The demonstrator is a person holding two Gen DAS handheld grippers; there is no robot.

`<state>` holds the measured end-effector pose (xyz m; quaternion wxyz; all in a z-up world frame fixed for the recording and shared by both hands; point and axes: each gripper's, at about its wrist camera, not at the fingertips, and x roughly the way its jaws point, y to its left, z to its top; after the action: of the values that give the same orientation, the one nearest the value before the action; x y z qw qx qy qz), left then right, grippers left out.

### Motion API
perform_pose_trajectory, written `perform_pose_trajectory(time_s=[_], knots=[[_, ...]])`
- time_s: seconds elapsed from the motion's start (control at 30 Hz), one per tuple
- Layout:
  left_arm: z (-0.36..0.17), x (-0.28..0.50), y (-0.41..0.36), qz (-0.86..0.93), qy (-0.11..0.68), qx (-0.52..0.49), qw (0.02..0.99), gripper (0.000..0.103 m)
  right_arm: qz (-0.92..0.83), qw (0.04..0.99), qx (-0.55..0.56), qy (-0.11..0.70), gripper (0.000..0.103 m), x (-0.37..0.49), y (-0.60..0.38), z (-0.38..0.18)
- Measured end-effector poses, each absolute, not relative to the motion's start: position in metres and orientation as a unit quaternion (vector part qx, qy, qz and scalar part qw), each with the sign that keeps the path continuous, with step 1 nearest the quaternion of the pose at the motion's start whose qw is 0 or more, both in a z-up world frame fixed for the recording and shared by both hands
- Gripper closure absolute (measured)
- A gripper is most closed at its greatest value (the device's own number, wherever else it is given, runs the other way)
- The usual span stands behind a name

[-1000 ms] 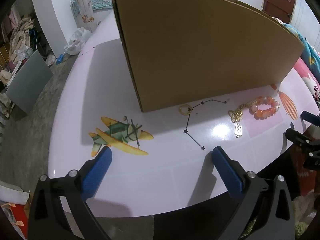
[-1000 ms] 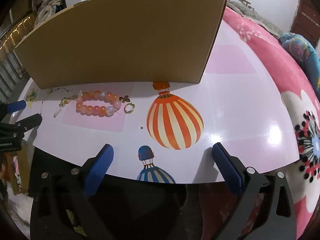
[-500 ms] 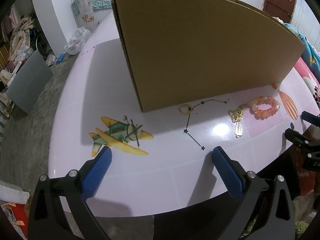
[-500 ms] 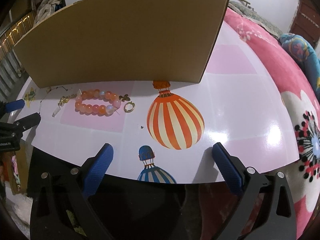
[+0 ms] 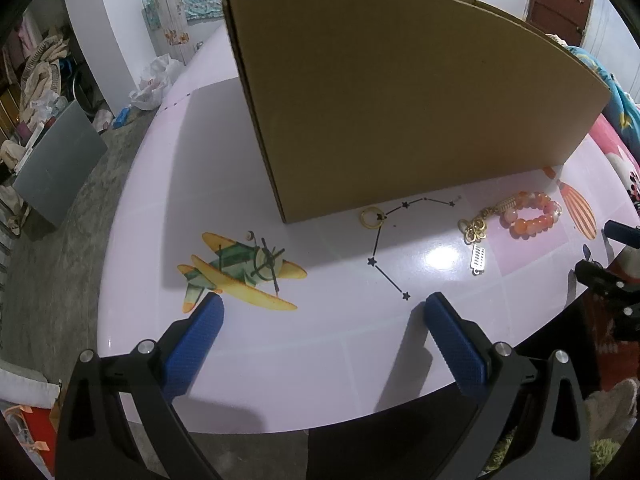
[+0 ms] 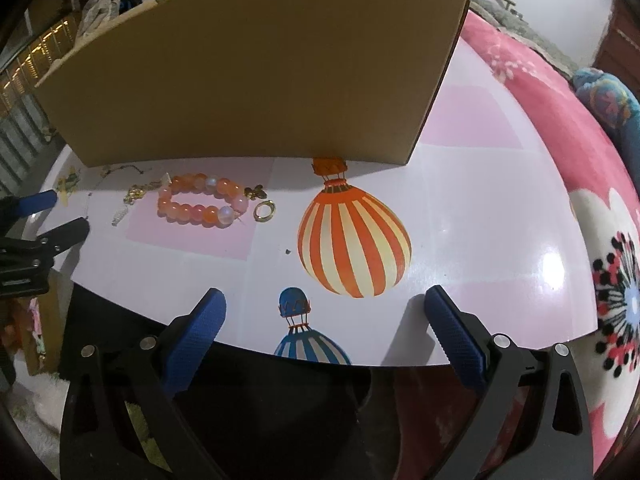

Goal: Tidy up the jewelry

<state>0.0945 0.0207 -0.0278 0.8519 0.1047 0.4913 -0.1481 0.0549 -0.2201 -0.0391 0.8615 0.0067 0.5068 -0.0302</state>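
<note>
Desk (image 5: 256,360), glossy, printed with pictures, carried a tall cardboard box (image 5: 400,100). Left tool (image 5: 320,312): jaws wide apart, empty, above the near edge. Before the box lay a gold ring (image 5: 372,216), a gold charm (image 5: 474,230), an orange bead bracelet (image 6: 200,205) and a second ring (image 6: 264,211). Right tool (image 6: 322,306): spread wide, holding nothing.
</note>
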Motion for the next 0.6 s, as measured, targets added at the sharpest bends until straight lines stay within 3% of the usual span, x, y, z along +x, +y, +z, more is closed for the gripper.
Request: perform_pose_trajectory(time_s=[0.3, 0.6], knots=[[-0.028, 0.091, 0.024, -0.151, 0.481, 0.102, 0.858, 0.004, 0.069, 0.889, 0.085, 0.444, 0.010, 0.055, -0.217, -0.001], [-0.029, 0.092, 0.027, -0.153, 0.471, 0.101, 0.863, 0.004, 0.087, 0.864, 0.149, 0.474, 0.057, 0.086, -0.210, -0.014]])
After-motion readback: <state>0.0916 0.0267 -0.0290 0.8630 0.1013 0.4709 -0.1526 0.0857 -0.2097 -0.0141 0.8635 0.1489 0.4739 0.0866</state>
